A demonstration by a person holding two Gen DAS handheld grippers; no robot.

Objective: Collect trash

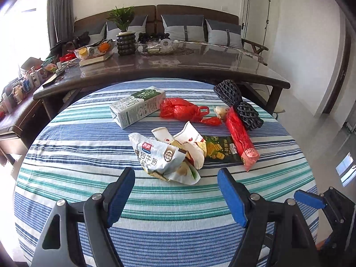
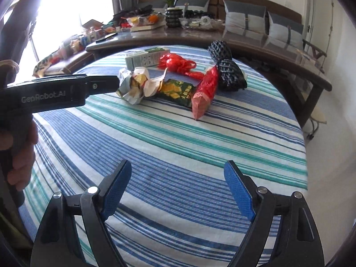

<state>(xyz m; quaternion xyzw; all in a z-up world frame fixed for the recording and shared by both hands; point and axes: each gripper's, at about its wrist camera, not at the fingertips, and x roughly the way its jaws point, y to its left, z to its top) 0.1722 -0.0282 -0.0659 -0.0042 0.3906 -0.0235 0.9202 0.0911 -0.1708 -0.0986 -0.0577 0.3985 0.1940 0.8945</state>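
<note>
Left claw [image 1: 175, 191]: its 2 blue-padded jaws stand wide apart with nothing between them. It hangs over the striped cloth [image 1: 89, 178] of the desk, aimed down at the nearest wrapper. The right claw [image 2: 178, 189] is likewise spread and empty, poised over bare cloth well short of the pile. In the right wrist view the body of the left tool reaches in from the left, held by a hand [image 2: 20, 155], with its tip close to the crumpled wrapper.

Trash status: no item is held, and no bin or bag to receive the trash shows in either view. All pieces lie on the cloth in 1 loose cluster:

1. Crumpled white snack wrapper [image 1: 160, 158], nearest the left claw, just ahead of its jaws.
2. White torn packet [image 1: 189, 142], touching item 1.
3. Green cracker packet [image 1: 220, 151], lying flat, partly under items 2 and 5.
4. Milk carton [image 1: 135, 106], on its side, behind the wrappers.
5. Long red packet [image 1: 240, 138], lying across the edge of item 3.
6. Red plastic bag [image 1: 182, 110], bunched, just beside the carton.
7. Black foam netting [image 1: 238, 102], at the far right edge, touching item 5.

Assessment: collection appears to be at its start. As judged from this layout, 7 items remain and 0 are visibly collected. The first pick will likely be item 1.
</note>
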